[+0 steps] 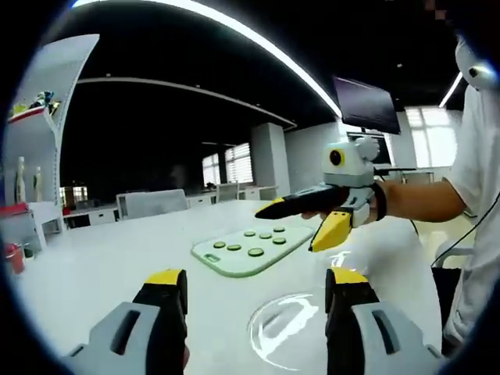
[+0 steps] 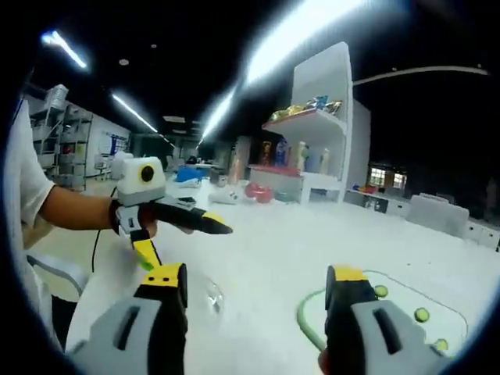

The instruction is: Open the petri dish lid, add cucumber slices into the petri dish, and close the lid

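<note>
1. looking along the left gripper (image 1: pixel 256 291), its two yellow-tipped jaws rise from the near edge, spread wide apart with nothing between them.
2. the petri dish (image 1: pixel 283 326) is a clear round dish on the white table (image 1: pixel 101 266), near, in the gap between those jaws and toward the right-hand one; its lid seems to be on, though the glare makes that hard to tell.
3. farther off lies a pale green cutting board (image 1: pixel 251 248), flat on the table, with several dark green cucumber slices (image 1: pixel 255 251) spread over it, none touching another.
4. the right gripper (image 1: pixel 305 223) comes in from the right above the far side of the board, held in a person's hand (image 1: pixel 383 199); its black and yellow jaws stand apart and hold nothing.
5. in the right gripper view, that gripper's own jaws (image 2: pixel 256 291) are likewise wide open and empty.
6. the board (image 2: pixel 308 322) curves past the right jaw there, with a few slices (image 2: pixel 422 315) on its right part.
7. the dish (image 2: pixel 207 295) shows as a faint clear shape just right of the left jaw.
8. the left gripper (image 2: pixel 183 234) hangs over the table at the left, held by a hand (image 2: pixel 129 220), jaws parted and empty.
9. white shelves (image 2: pixel 320 117) with coloured items stand at the far side of the room.
</note>
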A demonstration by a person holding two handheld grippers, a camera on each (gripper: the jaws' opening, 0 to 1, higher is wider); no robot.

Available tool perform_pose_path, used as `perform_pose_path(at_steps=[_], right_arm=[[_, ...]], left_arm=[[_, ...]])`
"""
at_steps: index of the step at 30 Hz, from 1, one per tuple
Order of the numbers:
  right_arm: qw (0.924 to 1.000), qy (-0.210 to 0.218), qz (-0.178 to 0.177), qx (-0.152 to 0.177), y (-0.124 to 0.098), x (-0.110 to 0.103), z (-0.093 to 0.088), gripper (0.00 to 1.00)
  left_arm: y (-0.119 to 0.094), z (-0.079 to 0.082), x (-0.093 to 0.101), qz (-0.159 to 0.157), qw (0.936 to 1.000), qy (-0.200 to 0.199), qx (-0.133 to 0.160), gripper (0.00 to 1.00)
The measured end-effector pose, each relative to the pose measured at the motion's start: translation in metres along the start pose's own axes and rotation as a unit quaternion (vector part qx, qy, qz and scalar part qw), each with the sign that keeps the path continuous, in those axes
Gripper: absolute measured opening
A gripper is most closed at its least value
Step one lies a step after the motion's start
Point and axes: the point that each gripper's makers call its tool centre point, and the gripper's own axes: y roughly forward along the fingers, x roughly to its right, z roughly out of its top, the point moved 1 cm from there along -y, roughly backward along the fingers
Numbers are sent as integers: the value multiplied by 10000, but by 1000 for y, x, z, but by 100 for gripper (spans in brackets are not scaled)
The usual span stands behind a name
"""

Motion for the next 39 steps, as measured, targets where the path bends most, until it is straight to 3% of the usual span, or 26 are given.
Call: perform_pose_path(at_steps=[4,8,12,15,20,23,26,30,39], right_arm=[[9991,34,-411,139,-19,16,9,71],[9925,174,-1111,474,-41,33,23,71],[9802,144,-1880,601,-68,55,30,71],[9698,719,-2116,973,-89,62,37,73],[9533,605,-2764,1057,-122,80,39,74],[9420,470,-3171,998,-146,94,38,74],[9358,583,-3308,1069,-166,99,38,74],[9258,626,-3562,1103,-191,106,39,73],[9025,571,-4140,1044,-255,126,29,73]], left_arm=[[-1,19,-14,529,9982,52,292,72],[-2,35,-26,1149,9921,54,497,72],[-3,47,-30,1496,9866,156,638,72],[-7,52,-36,1801,9807,184,736,72],[-16,60,-43,2273,9696,51,910,72],[-22,63,-45,2540,9630,190,886,72],[-31,67,-46,2758,9564,262,921,72],[-50,68,-54,3174,9425,71,1043,72],[-74,67,-69,3446,9334,50,1002,72]])
